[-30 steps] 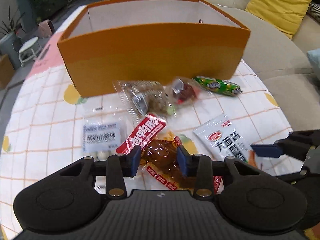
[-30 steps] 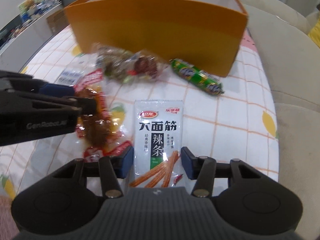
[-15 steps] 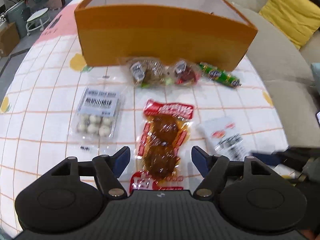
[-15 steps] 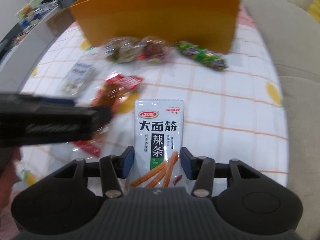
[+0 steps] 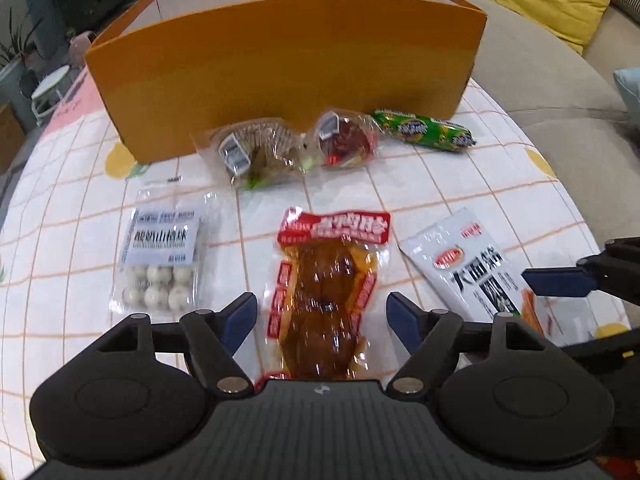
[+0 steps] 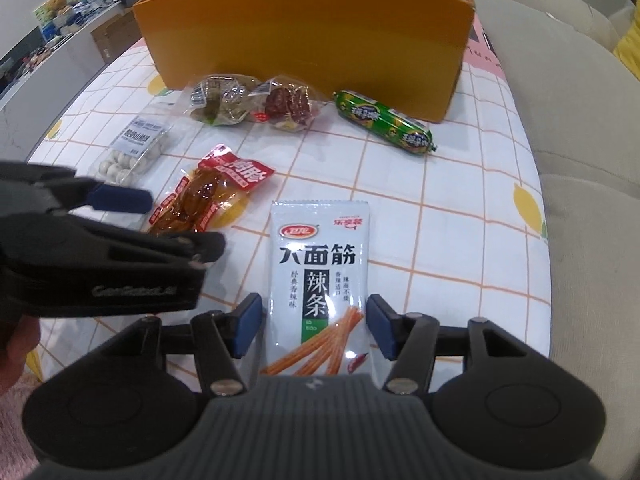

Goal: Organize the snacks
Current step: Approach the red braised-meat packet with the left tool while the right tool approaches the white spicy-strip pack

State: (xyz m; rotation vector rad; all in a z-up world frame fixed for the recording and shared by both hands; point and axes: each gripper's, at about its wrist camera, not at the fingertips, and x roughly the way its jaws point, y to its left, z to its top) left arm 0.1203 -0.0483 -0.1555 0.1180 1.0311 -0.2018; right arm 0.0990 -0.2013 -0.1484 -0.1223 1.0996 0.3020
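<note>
Both grippers are matte black plastic. The left gripper (image 5: 322,316) has a ribbed grey-black centre plate with a small logo at its top edge, flanked by two rounded housings, each with a shallow oval recess. Jointed black linkage arms with silver screws carry its fingers (image 5: 240,314), tipped with dark blue pads. The right gripper (image 6: 314,324) is built the same. Seen from the right wrist, the left gripper's side bears pale, blurred lettering.

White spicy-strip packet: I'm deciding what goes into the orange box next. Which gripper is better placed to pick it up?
Right. The right gripper already straddles the white spicy-strip packet, open, its jaws having just widened. The left gripper stands open around the red meat packet instead.
</note>
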